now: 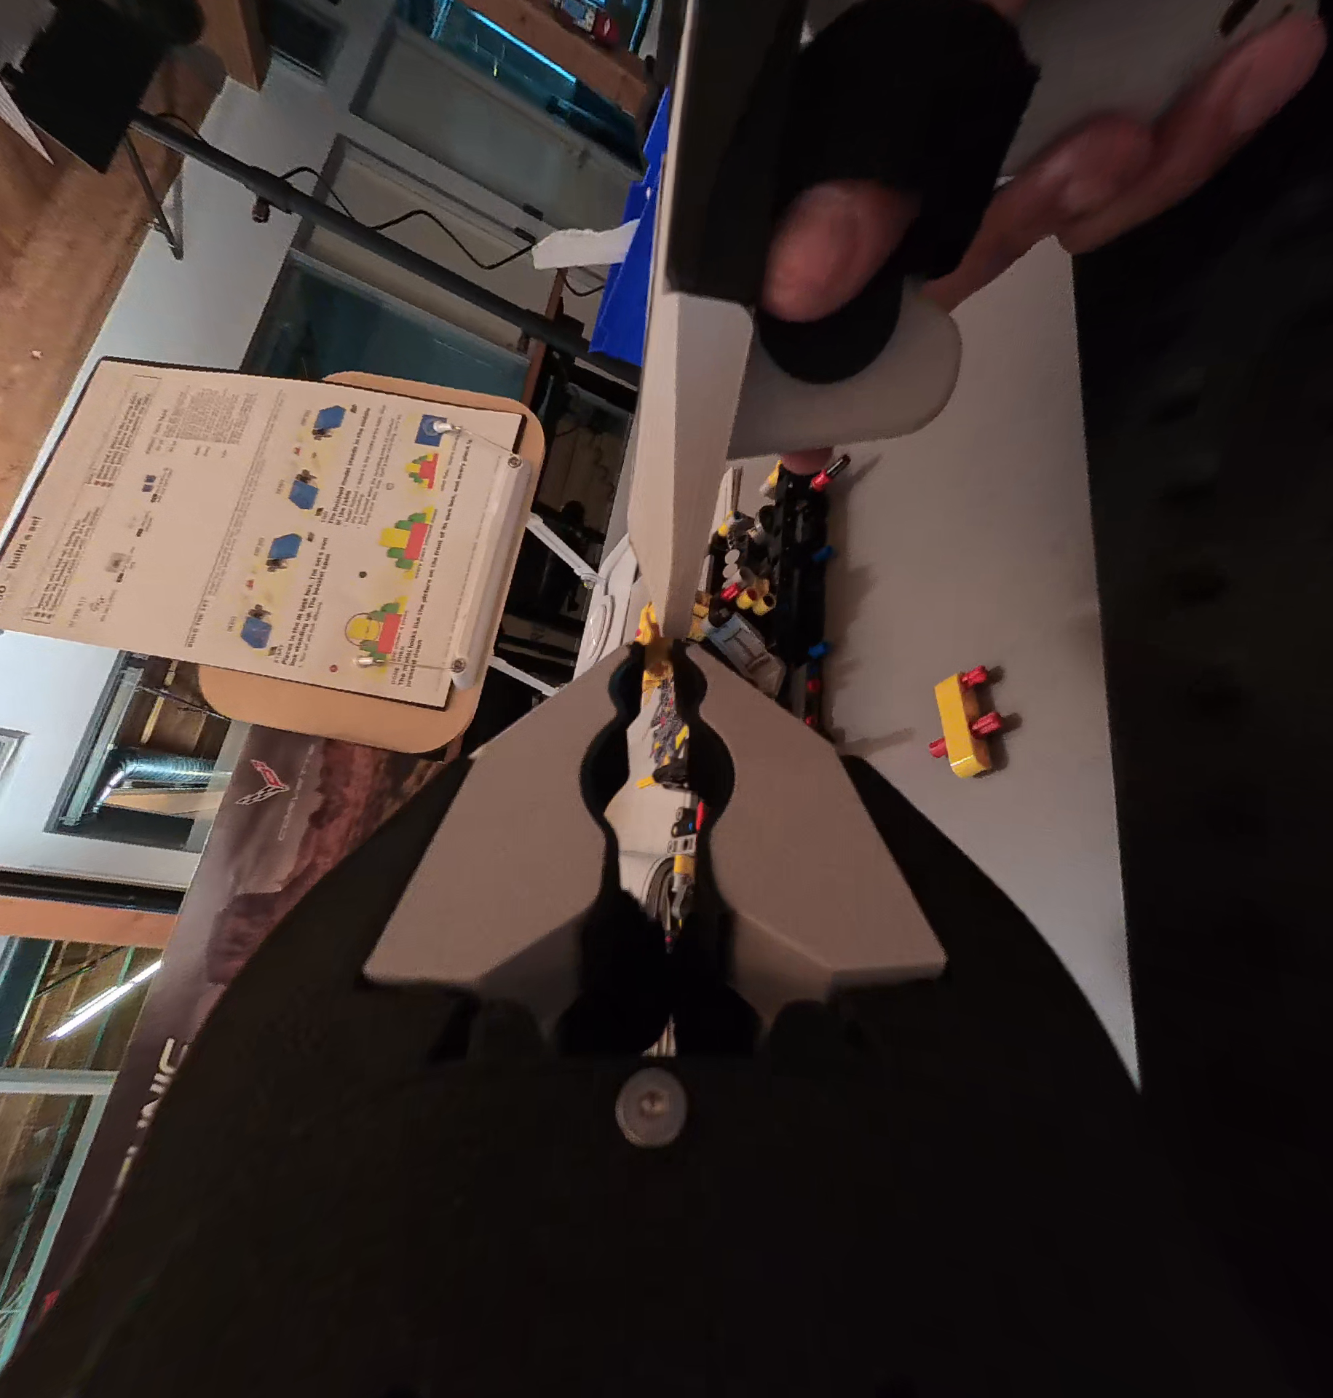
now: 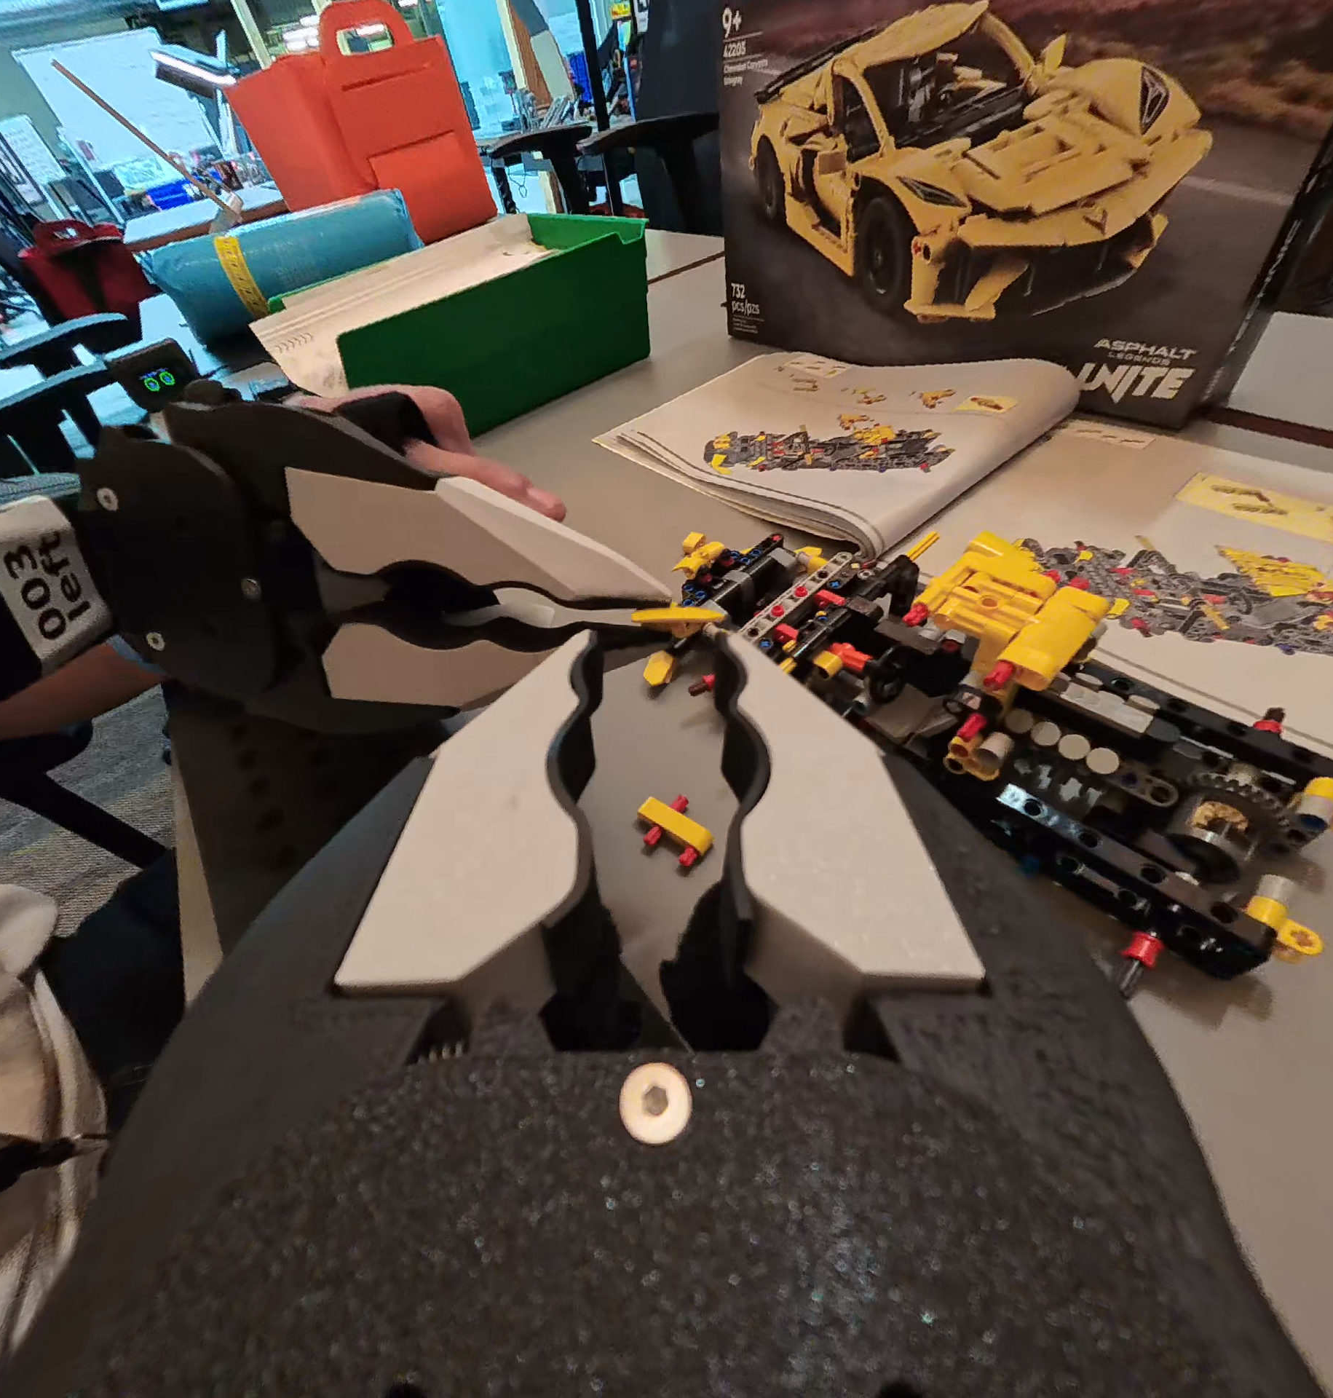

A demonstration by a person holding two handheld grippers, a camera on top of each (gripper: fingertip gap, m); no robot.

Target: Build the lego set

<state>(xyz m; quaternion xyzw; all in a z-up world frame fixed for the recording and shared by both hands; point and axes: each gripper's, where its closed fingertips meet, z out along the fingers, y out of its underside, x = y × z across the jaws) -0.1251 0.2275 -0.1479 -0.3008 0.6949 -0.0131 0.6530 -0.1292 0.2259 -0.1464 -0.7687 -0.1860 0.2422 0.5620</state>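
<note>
Pinching a flat yellow piece [image 2: 674,616] in the left gripper [image 2: 667,605], beside the chassis [image 2: 1026,726]; right gripper [image 2: 659,643] gaping narrowly just near of it, holding nothing.

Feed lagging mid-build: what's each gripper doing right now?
Left gripper: shut on a thin yellow piece beside the chassis.
Right gripper: open, holding nothing.

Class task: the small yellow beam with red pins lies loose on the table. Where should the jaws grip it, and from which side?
Grip the yellow beam across its long flat sides at mid-length, coming from above. It lies flat on the table, and red pins stick out sideways near each end, so the middle looks like the only clear span.
</note>
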